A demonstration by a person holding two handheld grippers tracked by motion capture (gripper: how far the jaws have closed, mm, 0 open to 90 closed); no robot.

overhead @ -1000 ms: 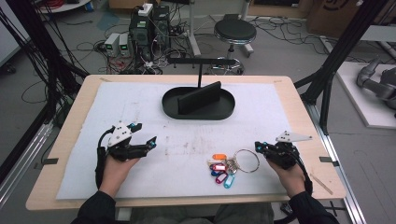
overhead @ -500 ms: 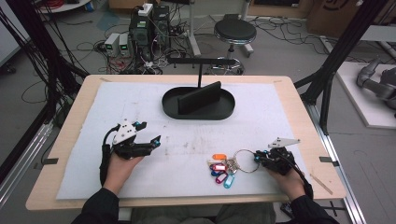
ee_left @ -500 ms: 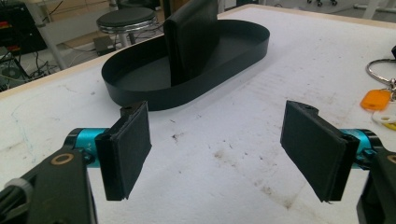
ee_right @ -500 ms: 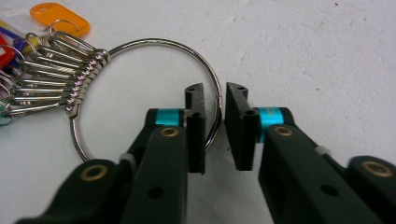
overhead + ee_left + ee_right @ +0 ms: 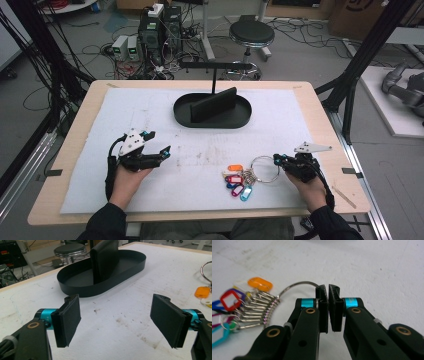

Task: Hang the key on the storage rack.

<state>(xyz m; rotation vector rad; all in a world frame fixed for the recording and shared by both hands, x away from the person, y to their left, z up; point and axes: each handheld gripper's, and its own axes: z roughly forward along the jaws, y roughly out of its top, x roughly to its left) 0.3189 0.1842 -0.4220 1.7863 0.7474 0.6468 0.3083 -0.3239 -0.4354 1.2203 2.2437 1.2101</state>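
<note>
Resting at the near right of the white mat (image 5: 150, 115), the key ring (image 5: 265, 168) lies flat, its wire loop toward the right gripper (image 5: 278, 160) and its bunch of coloured tags (image 5: 235, 181) fanned out to the left and nearer side. In the right gripper view that gripper's jaws have just been closing and now stand pinched together on the loop's right-hand edge, the wire running in behind the pads (image 5: 322, 293). So the right hand (image 5: 311, 186) is plainly the nearer one. Well apart, at the near left, the left gripper (image 5: 166, 151) stands wide with nothing between its jaws, pointing toward the black oval tray (image 5: 245, 116) at the far centre.
</note>
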